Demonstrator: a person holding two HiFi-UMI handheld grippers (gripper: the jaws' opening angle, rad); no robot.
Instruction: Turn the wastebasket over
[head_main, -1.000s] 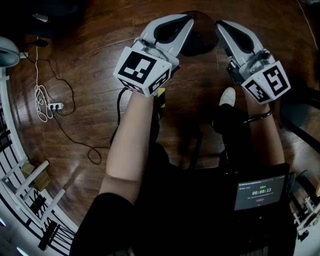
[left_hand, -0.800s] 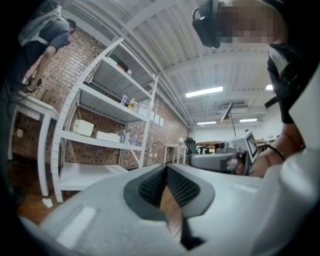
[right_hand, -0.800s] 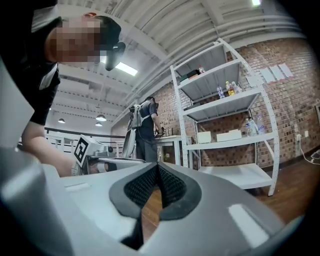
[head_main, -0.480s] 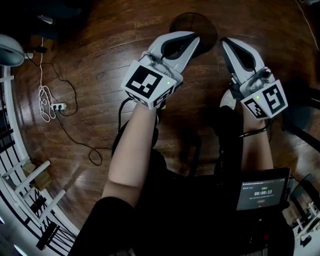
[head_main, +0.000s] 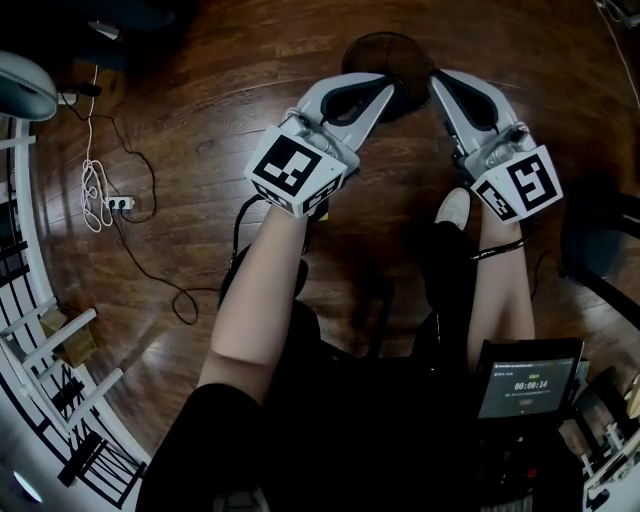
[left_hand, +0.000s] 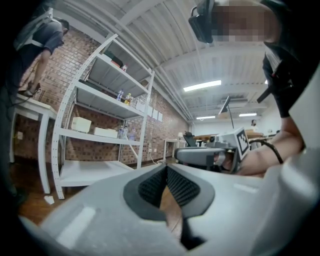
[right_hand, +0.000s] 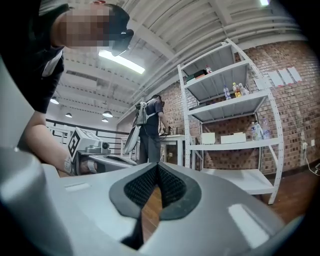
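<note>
both grippers have drawn in toward the wastebasket (head_main: 388, 50), and more of its rim now shows between their tips at the top of the head view. it is dark and round and sits on the wood floor (head_main: 200, 90); its inside is too dark to read. the left gripper (head_main: 388, 90) and right gripper (head_main: 441, 80) are each closed tight, pads meeting on nothing. bare floor runs left of it, out to a power strip (head_main: 118, 204) and a white railing (head_main: 28, 330).
</note>
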